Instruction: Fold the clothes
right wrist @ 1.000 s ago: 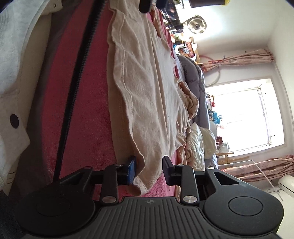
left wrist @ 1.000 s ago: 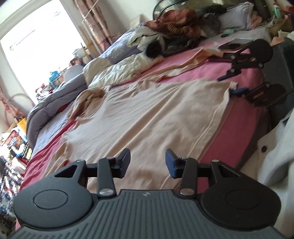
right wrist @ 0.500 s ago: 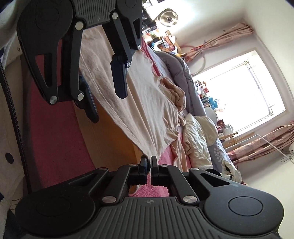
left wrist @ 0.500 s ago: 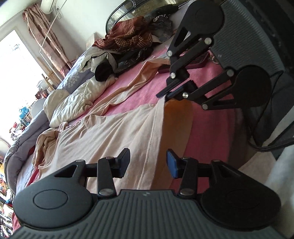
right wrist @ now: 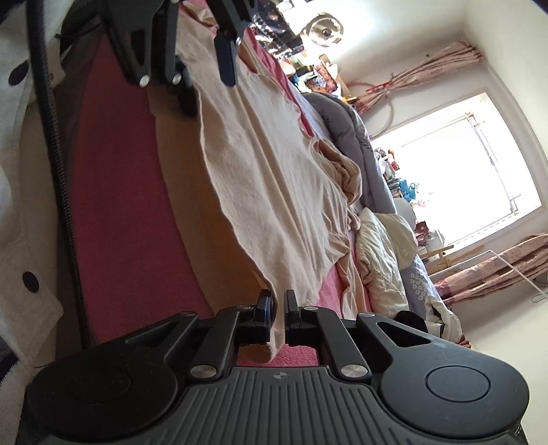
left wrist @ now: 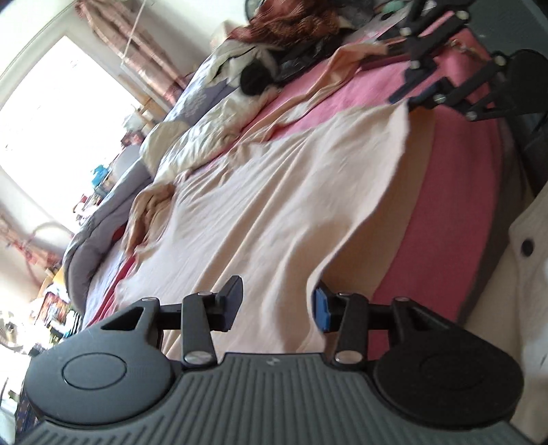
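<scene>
A beige garment (left wrist: 284, 205) lies spread on the pink bed sheet (left wrist: 455, 191). My left gripper (left wrist: 277, 304) is open, with the garment's near hem lying between its fingers. My right gripper (right wrist: 279, 308) is shut on a corner of the garment (right wrist: 274, 191) and lifts that edge off the sheet. The right gripper also shows in the left wrist view (left wrist: 407, 96) at the far corner of the garment. The left gripper shows in the right wrist view (right wrist: 209, 89) over the far hem, open.
A pile of clothes (left wrist: 291, 30) and a cream quilt (left wrist: 205, 137) lie at the far side of the bed. A grey duvet (right wrist: 356, 130) lies beyond the garment. A white buttoned garment (left wrist: 527, 246) is at the bed's near edge.
My right gripper closed on the garment's corner and raised it. My left gripper moved down along the hem, so the cloth now sits between its open fingers.
</scene>
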Tool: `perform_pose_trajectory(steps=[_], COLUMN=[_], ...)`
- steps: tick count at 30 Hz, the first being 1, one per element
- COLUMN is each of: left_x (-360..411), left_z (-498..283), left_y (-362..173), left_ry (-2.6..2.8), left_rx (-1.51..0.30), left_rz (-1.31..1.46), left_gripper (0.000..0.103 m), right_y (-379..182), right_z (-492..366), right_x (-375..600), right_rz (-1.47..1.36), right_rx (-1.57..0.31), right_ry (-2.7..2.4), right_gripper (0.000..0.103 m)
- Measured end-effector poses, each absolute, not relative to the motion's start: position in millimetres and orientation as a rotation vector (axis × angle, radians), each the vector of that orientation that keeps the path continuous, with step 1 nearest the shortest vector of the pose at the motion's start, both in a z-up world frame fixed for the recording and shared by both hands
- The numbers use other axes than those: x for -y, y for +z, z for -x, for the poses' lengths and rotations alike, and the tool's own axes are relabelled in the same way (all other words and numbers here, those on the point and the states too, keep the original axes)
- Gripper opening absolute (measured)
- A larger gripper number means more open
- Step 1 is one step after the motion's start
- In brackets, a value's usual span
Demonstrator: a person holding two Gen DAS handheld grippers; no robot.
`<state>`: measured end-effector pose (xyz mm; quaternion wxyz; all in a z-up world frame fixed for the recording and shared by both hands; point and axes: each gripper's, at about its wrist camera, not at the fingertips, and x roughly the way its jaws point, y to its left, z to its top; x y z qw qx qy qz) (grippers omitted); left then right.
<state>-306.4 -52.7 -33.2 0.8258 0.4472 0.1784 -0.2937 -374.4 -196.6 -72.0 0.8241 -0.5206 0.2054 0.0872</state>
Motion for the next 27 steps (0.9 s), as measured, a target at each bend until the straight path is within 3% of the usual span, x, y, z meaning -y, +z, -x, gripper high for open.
perform_pose_trajectory(steps=[2, 8, 18, 21, 27], left_x=[37.3, 5.7, -31.1, -46.7, -49.5], left_z=[307.0, 317.6, 317.2, 316.6, 318.3], left_y=[-33.4, -37.5, -38.2, -40.5, -50.5], left_ry=[-0.602, -0.518, -0.38, -0.335, -0.325], left_rx=[-0.393, -0.403, -0.449, -0.472, -0.476], left_rz=[-0.959, -1.013, -1.034, -1.049, -1.064], left_gripper=[0.052, 0.052, 0.053, 0.053, 0.053], right_y=[-78.3, -88.3, -95.0, -89.8, -93.7], right_z=[375.0, 375.9, 370.0, 370.3, 367.9], right_x=[193.9, 196.2, 208.5, 211.5, 210.1], right_rz=[1.124, 1.168, 1.136, 1.091, 1.088], right_rx=[-0.437, -0.405, -0.414, -0.402, -0.426], right_ry=[0.191, 0.141, 0.047, 0.033, 0.021], right_gripper=[0.021, 0.03, 0.03, 0.02, 0.02])
